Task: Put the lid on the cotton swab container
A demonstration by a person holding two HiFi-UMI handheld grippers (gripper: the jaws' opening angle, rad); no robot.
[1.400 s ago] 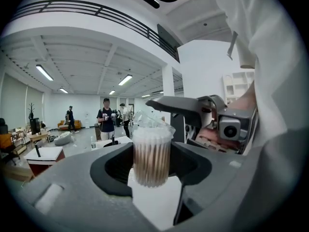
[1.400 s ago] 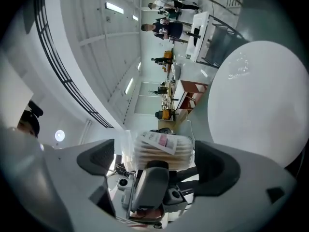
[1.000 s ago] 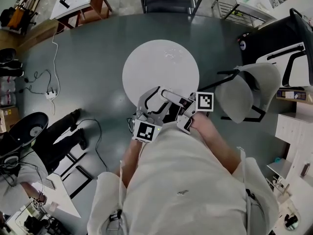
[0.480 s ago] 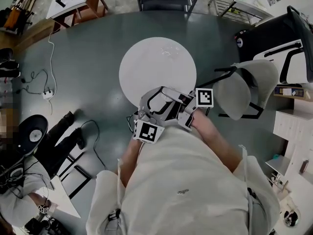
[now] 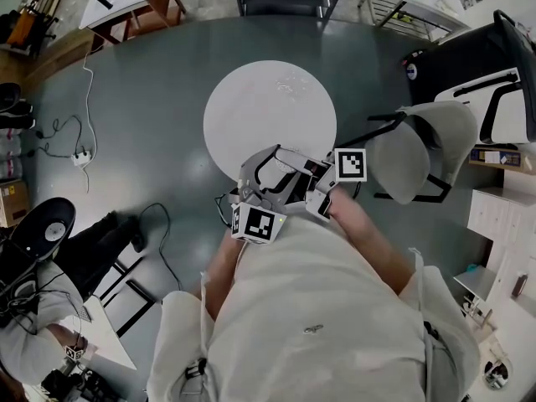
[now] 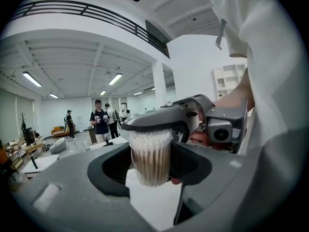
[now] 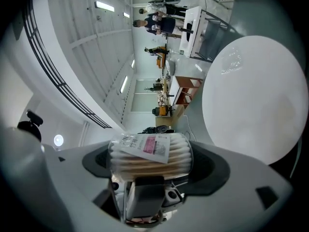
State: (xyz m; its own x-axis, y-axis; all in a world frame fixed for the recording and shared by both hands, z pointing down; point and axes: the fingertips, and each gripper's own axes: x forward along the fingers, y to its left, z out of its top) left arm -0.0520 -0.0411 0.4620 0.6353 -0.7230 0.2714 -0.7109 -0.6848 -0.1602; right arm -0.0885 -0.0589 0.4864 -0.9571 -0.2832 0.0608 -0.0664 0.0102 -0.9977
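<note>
The cotton swab container (image 6: 150, 153) is a clear tub packed with swabs, and my left gripper (image 6: 150, 170) is shut on its sides, holding it upright in front of the person. My right gripper (image 7: 149, 161) spans the same container (image 7: 152, 153) end to end. In the left gripper view one right jaw lies flat across its top, where the clear lid rim (image 6: 150, 135) shows. A printed label (image 7: 147, 146) faces the right gripper's camera. In the head view both grippers meet over the near edge of the round white table (image 5: 268, 107).
A grey chair (image 5: 414, 162) stands just right of the table. A seated person's legs (image 5: 100, 241) and a cable (image 5: 163, 216) are on the floor to the left. Desks line the far side of the room.
Both grippers have stayed together at the table's near edge. The left gripper's marker cube has shifted slightly to the right. The person seated at lower left has drawn their legs in.
</note>
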